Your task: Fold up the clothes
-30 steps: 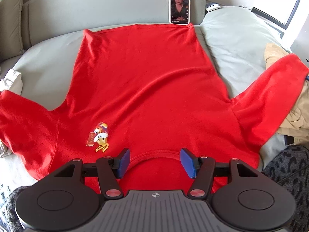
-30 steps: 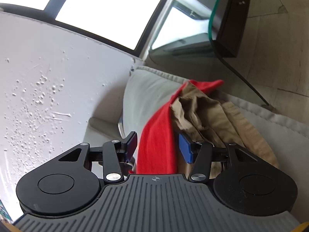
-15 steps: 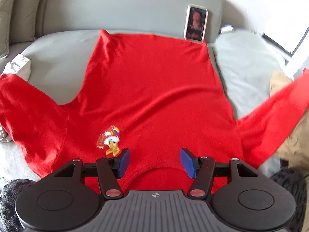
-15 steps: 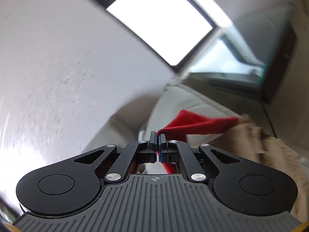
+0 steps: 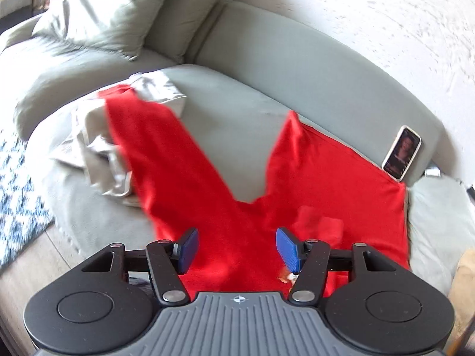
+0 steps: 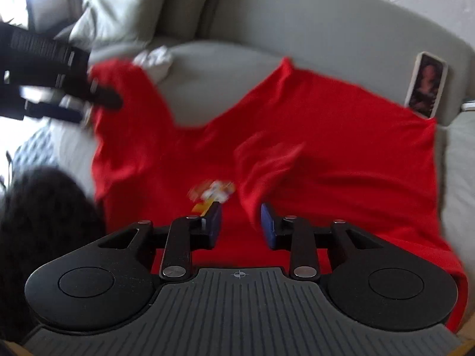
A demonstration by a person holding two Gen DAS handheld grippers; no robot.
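Observation:
A red long-sleeved shirt [image 5: 332,178] lies spread on a grey sofa [image 5: 237,136], its left sleeve [image 5: 154,145] stretched out to the left. Its right sleeve [image 6: 264,160] lies folded across the chest, next to a small cartoon print [image 6: 213,192]. My left gripper [image 5: 236,247] is open and empty above the shirt near the left shoulder. My right gripper [image 6: 241,222] is open just in front of the folded sleeve. The left gripper also shows in the right wrist view [image 6: 98,98], over the left sleeve.
A phone [image 5: 402,152] leans against the sofa back at the shirt's hem. Pale beige clothing [image 5: 98,148] lies under the left sleeve. Cushions [image 5: 98,14] sit at the back left. A patterned rug [image 5: 17,195] lies on the floor to the left.
My right gripper carried the right sleeve over onto the shirt's chest and opened, letting it go. My left gripper swung left toward the left sleeve, still open.

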